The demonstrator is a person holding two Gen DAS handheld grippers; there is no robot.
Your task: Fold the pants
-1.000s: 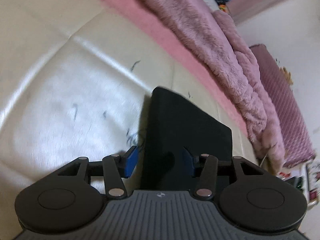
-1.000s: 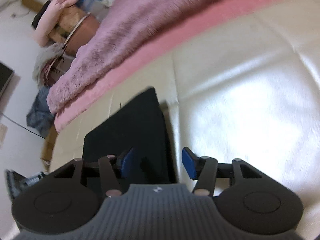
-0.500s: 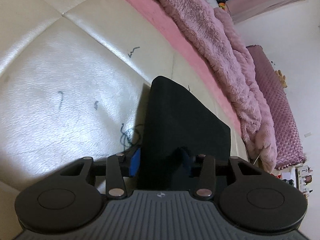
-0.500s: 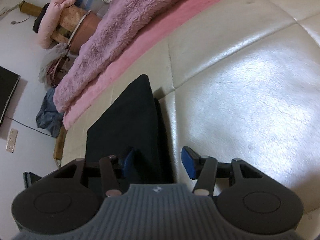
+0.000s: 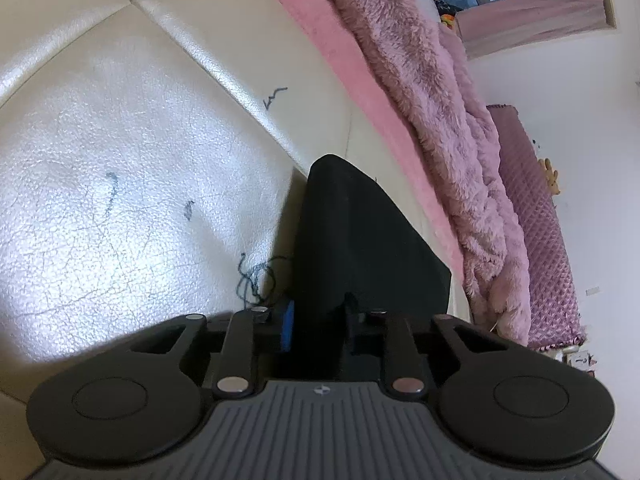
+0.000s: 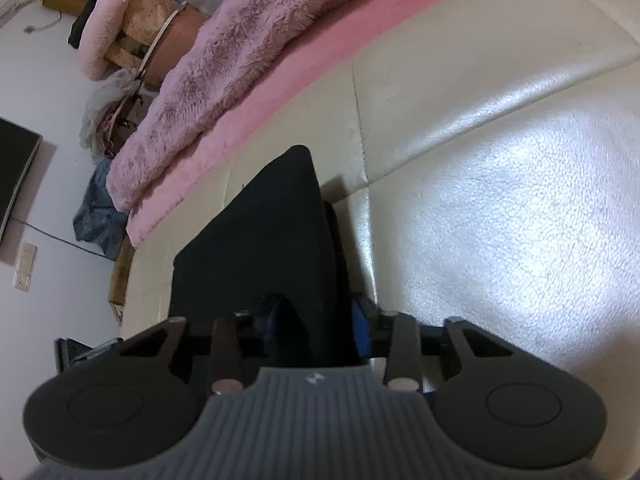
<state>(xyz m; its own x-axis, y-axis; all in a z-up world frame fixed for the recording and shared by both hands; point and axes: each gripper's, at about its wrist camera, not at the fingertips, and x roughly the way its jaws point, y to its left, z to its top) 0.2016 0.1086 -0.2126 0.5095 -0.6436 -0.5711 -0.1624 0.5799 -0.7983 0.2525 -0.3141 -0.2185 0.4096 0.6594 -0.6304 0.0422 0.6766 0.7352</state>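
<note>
The black pants (image 5: pixel 360 248) lie folded into a flat, narrow slab on my cream leather mattress (image 5: pixel 120 200), near its far edge where the pink sheet (image 5: pixel 360 80) begins. Their near end reaches right in between my fingers on both sides. My left gripper (image 5: pixel 318 326) is closing on the left corner of that near end: its blue pad (image 5: pixel 287 326) sits against the cloth's edge and the other pad is lost in the dark fabric, so the cloth is between the jaws and looks pinched. My right gripper (image 6: pixel 316 326) is closing on the right corner the same way, its blue pad (image 6: pixel 360 330) tight against the cloth. A loose dark thread (image 5: pixel 256 276) lies on the leather just beside the left corner. Beyond the pink sheet a fuzzy pink blanket (image 5: pixel 440 120) is heaped along the bed.
</note>
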